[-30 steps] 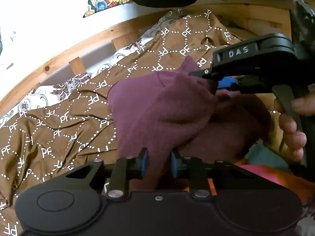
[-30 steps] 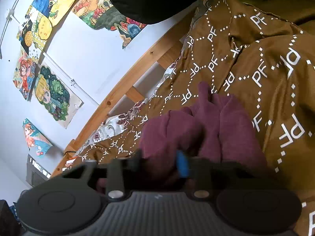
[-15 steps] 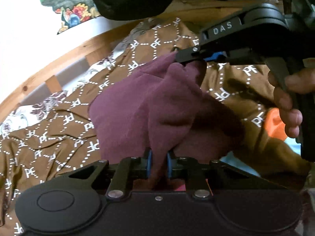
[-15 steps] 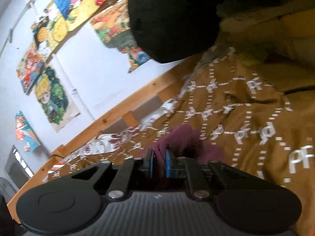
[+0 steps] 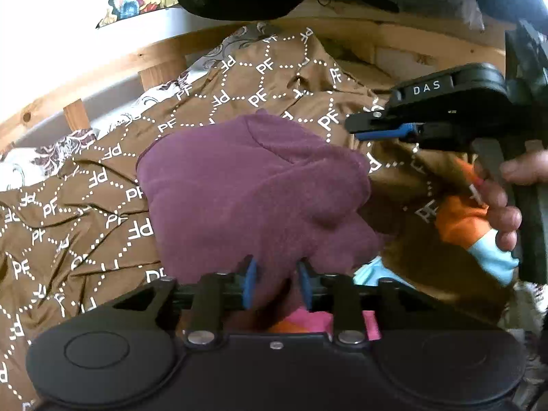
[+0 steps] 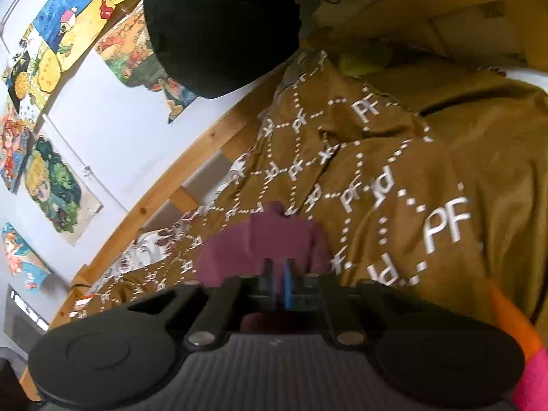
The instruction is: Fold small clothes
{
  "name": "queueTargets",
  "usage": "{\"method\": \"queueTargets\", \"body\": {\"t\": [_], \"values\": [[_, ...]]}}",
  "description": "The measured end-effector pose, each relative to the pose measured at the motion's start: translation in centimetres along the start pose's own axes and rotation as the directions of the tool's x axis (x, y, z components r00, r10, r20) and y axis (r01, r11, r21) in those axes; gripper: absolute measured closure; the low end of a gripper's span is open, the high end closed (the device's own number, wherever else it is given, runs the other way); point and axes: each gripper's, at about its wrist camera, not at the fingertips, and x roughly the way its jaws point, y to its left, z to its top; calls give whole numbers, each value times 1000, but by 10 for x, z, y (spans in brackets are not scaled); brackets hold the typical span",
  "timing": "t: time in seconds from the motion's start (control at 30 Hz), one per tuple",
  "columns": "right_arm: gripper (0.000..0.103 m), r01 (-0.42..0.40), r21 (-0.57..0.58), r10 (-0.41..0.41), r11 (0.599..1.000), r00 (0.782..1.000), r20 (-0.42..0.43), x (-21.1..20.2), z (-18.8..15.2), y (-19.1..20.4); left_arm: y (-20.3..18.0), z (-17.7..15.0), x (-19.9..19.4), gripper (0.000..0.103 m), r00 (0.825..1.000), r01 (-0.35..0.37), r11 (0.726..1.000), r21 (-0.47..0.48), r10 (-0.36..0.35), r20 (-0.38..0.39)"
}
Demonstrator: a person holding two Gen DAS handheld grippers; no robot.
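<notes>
The purple garment (image 5: 253, 191) lies mid-frame on the brown bedspread (image 5: 85, 205). The left tongs (image 5: 276, 282) are opening, fabric between them; the right tongs (image 5: 373, 129), upper right, are opening, empty.

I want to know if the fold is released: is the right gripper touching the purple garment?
Apart. Left wrist view: the right gripper's tips sit clear of the purple garment, brown cover showing between them; its jaws are opening, nothing between.
</notes>
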Motion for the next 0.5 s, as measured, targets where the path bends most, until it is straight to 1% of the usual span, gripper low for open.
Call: {"method": "queueTargets", "body": {"t": [0.03, 0.07, 0.1, 0.13, 0.17, 0.2, 0.23, 0.27, 0.33, 0.43, 0.47, 0.5], "values": [[57, -9, 1, 9, 1000, 1000, -2, 0, -1, 2, 2, 0, -4, 56, 1000, 15, 1000, -23, -15, 7], [37, -16, 3, 16, 1000, 1000, 1, -1, -2, 5, 5, 0, -7, 48, 1000, 29, 998, -48, -28, 13], [33, -17, 4, 17, 1000, 1000, 4, -3, -2, 7, 9, 1, -11, 43, 999, 38, 996, -75, -37, 19], [32, -23, 1, 23, 1000, 1000, 3, -4, -3, 10, 13, 2, -15, 31, 999, 43, 994, -104, -40, 29], [28, -24, -3, 24, 1000, 1000, -2, -4, -4, 14, 17, 2, -19, 25, 998, 44, 990, -130, -39, 40], [22, -23, -7, 23, 1000, 1000, -9, -5, -5, 17, 22, 2, -24, 15, 998, 39, 986, -163, -30, 56], [20, -21, -12, 21, 1000, 1000, -15, -5, -6, 21, 27, 1, -27, 12, 997, 30, 981, -191, -18, 69], [20, -20, -21, 19, 1000, 1000, -22, -5, -8, 25, 32, 0, -30, 10, 997, 20, 976, -216, -4, 75], [20, -8, -36, 7, 999, 999, -48, -6, -12, 32, 43, -1, -34, 5, 997, -3, 962, -274, 25, 74], [22, 0, -45, -4, 999, 996, -93, -6, -22, 39, 62, -6, -34, 3, 997, -35, 929, -367, 56, 46], [33, 6, -52, -12, 999, 994, -109, -6, -26, 40, 68, -7, -32, 3, 998, -41, 917, -397, 59, 31], [58, 22, -65, -30, 998, 992, -120, -5, -30, 42, 74, -9, -31, 4, 998, -48, 903, -427, 60, 15]]}}
